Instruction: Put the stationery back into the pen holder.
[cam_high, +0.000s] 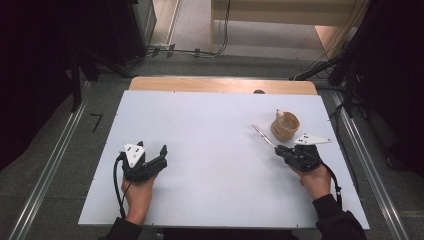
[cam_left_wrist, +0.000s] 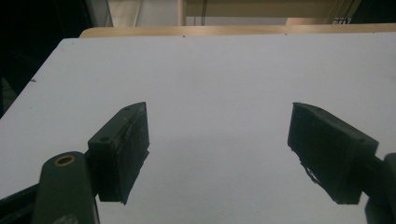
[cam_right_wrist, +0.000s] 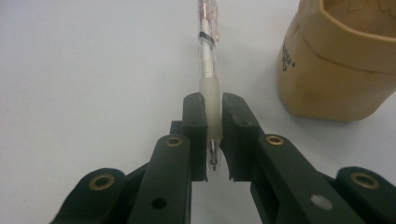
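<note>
- The right gripper (cam_right_wrist: 213, 140) had its jaws pinched tight on a clear ballpoint pen (cam_right_wrist: 208, 70), clamped around the grip end near the tip.
- The pen's barrel ran out beyond the jaws toward the far left, low over the white table (cam_high: 210, 150).
- Just right of the pen stood a tan cup (cam_high: 285, 125), close to that gripper.
- Over at the near left, the left gripper (cam_left_wrist: 218, 149) sat with jaws spread wide, nothing between them.

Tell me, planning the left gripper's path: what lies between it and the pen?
Nothing: in the high view, bare white table separates the left gripper from the pen.
</note>
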